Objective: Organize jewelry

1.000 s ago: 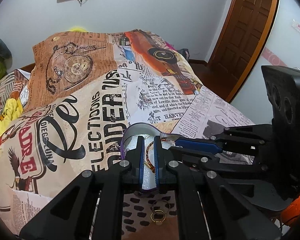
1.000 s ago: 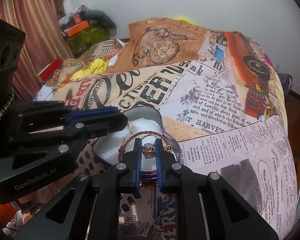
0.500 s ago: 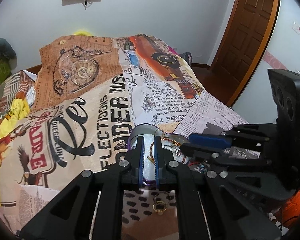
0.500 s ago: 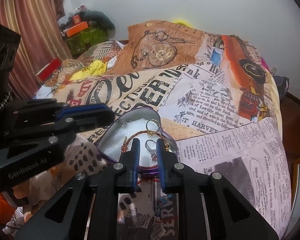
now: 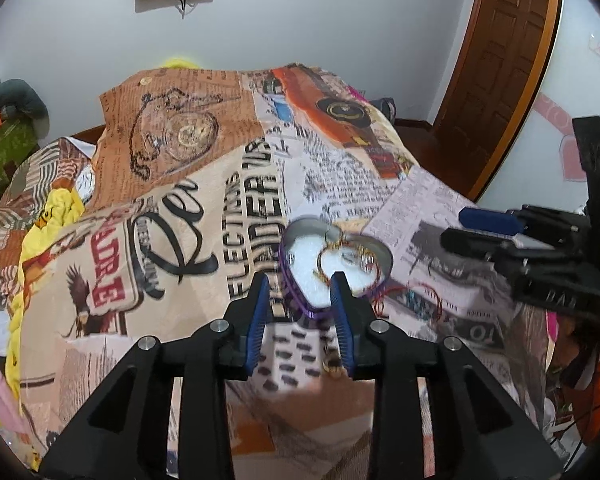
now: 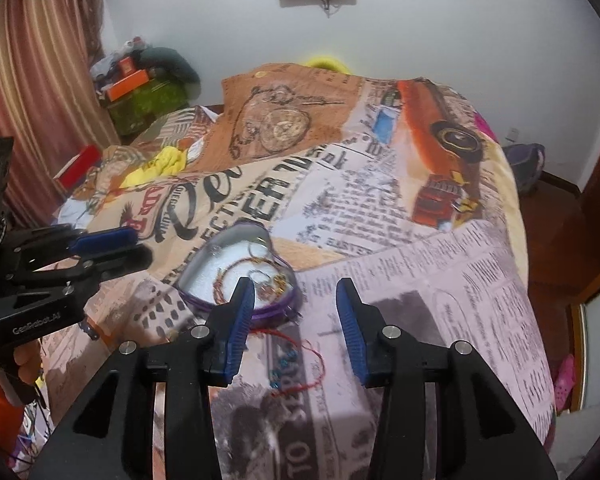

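Observation:
A heart-shaped purple tin with white padding lies on the printed bedspread; it also shows in the right wrist view. A braided bracelet and small rings lie inside the tin. My left gripper is open and empty, its fingers either side of the tin's near tip. My right gripper is open and empty, just right of the tin. A red thread bracelet with blue beads lies on the bedspread below the tin. A gold ring lies near the left gripper's right finger.
The printed bedspread covers the bed. Yellow cloth and clutter lie at the left. A wooden door is at the right. Curtains hang at the left in the right wrist view.
Both grippers have opened and pulled back from the tin. The right gripper let go of the beaded bracelet, which now lies in the tin.

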`<action>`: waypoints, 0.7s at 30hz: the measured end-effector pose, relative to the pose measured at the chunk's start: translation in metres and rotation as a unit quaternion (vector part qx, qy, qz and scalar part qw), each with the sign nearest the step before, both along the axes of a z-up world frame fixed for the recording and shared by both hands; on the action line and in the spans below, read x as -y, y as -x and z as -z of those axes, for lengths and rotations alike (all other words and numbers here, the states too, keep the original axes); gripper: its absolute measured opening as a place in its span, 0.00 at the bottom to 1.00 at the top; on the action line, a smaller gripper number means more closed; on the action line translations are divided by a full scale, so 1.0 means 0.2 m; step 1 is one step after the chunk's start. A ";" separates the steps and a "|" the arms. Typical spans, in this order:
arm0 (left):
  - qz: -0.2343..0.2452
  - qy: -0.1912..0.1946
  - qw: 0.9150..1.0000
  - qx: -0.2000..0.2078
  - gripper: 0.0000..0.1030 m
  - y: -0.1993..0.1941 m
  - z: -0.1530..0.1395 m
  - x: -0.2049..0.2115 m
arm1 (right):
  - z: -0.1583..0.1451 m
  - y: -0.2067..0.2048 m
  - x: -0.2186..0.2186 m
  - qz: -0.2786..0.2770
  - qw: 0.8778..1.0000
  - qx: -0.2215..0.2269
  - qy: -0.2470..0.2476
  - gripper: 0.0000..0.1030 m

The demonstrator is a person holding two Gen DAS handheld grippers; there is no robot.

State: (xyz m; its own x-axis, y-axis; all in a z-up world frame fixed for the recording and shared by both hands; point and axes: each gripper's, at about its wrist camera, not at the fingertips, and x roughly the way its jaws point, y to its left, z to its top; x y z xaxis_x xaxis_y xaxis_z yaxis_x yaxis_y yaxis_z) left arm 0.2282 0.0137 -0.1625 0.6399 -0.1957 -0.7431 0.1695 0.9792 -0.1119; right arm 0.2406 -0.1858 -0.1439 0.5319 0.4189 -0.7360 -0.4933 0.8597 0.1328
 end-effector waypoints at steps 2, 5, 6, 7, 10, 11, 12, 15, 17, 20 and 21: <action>0.001 -0.001 1.000 -0.011 0.30 0.02 0.03 0.01 | 0.02 0.01 0.02 0.005 1.000 -0.007 0.002 0.38; 0.005 -0.002 1.000 -0.024 0.30 0.04 0.06 0.02 | 0.06 0.03 0.06 0.010 1.000 -0.022 0.006 0.38; 0.006 0.000 1.000 -0.027 0.30 0.05 0.07 0.02 | 0.08 0.03 0.06 0.010 1.000 -0.028 0.008 0.38; 0.007 0.001 0.999 -0.031 0.30 0.06 0.09 0.03 | 0.09 0.04 0.07 0.010 0.999 -0.031 0.008 0.38; 0.011 0.005 0.999 -0.042 0.30 0.07 0.12 0.05 | 0.14 0.07 0.06 0.004 0.999 -0.047 0.010 0.38; 0.014 0.007 0.999 -0.046 0.30 0.08 0.13 0.06 | 0.16 0.08 0.06 0.000 0.999 -0.054 0.010 0.38; 0.016 0.009 0.999 -0.049 0.30 0.08 0.14 0.06 | 0.17 0.08 0.05 -0.004 0.998 -0.058 0.010 0.38; 0.024 0.014 0.998 -0.060 0.30 0.07 0.18 0.09 | 0.22 0.09 0.02 -0.014 0.997 -0.072 0.013 0.38; 0.029 0.013 0.997 -0.066 0.30 0.07 0.20 0.11 | 0.24 0.09 0.00 -0.021 0.997 -0.077 0.018 0.38; 0.033 0.013 0.997 -0.071 0.30 0.05 0.22 0.13 | 0.27 0.08 -0.03 -0.027 0.996 -0.081 0.025 0.38; 0.033 0.014 0.997 -0.072 0.30 0.05 0.23 0.13 | 0.27 0.08 -0.03 -0.028 0.996 -0.082 0.028 0.38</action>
State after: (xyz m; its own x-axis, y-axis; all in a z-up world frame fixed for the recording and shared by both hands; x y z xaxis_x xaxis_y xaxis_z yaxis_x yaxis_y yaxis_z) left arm 0.2184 -0.0119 -0.2081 0.5117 -0.2552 -0.8204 0.2133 0.9627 -0.1664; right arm 0.2248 -0.1788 -0.1988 0.3797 0.4006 -0.8339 -0.5164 0.8397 0.1682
